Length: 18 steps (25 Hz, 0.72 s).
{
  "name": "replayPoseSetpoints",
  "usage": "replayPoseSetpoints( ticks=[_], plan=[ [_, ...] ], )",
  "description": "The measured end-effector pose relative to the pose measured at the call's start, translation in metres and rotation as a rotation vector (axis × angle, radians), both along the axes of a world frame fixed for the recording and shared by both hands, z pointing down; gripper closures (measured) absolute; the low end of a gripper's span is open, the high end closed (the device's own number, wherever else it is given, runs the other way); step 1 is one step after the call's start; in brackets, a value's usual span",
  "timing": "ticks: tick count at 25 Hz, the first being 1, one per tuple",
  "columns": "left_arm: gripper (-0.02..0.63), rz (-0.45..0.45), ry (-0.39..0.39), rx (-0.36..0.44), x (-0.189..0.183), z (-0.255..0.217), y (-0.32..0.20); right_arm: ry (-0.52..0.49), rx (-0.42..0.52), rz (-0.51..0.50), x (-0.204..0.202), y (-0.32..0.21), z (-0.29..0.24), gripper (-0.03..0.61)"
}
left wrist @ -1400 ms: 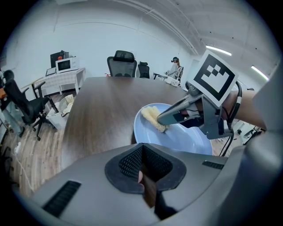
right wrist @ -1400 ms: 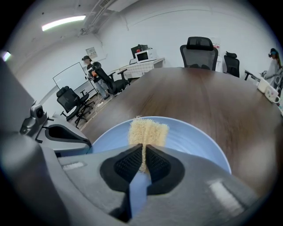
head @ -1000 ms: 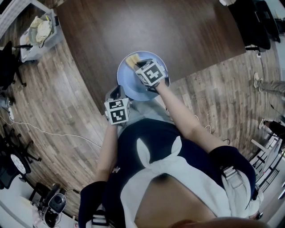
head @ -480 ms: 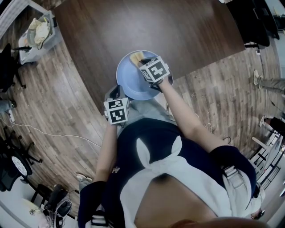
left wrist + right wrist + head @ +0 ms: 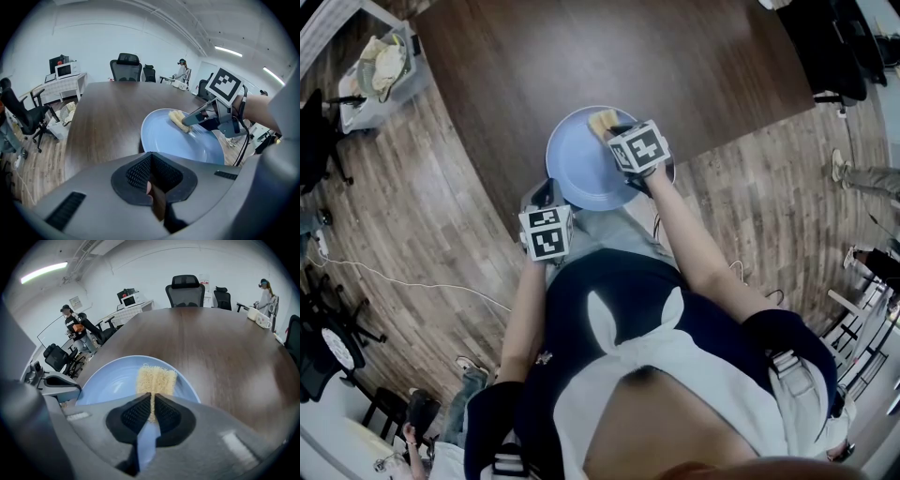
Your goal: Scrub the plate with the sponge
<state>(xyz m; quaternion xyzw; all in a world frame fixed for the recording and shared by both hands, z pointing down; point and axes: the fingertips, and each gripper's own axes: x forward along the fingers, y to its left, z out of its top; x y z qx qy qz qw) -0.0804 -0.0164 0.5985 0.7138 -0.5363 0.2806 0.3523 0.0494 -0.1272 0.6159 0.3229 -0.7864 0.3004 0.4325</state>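
The room is an office with white walls and a floor point(image 5: 422, 234) of long wooden planks. A black office chair point(image 5: 126, 65) with a high back stands at the far end of the table point(image 5: 609, 56). The table is large, with a dark brown and smooth top, and it fills the upper middle of the head view.

The plate point(image 5: 577, 164) lies at the near edge of this table, in the centre of the head view. It is round, pale blue and shallow, and its surface is glossy.

The sponge point(image 5: 156, 380) is a flat yellow rectangle with a rough, fibrous texture. It rests on the far part of the plate, close to the rim, at the upper right of the plate in the head view.

My right gripper point(image 5: 153, 401) has its jaws closed on the near end of the sponge. In its own view I see the yellow material pinched between the two black ribbed pads.

My left gripper point(image 5: 150, 164) is at the lower left of the plate in the head view, at the table edge, with its tips just beside the plate's near rim. Its jaws are pressed together, and I see nothing between the ribbed pads. The grey body of the gripper hides the nearest part of the rim, so I cannot tell if it touches the plate.
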Motion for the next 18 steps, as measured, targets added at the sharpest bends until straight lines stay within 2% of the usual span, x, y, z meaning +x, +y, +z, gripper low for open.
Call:
replayPoseSetpoints(
  ticks=[18],
  plan=[
    [0.611, -0.008, 0.015, -0.002, -0.002, 0.001, 0.001, 0.006, -0.011, 0.046, 0.015, 0.004, 0.002, 0.557]
  ],
)
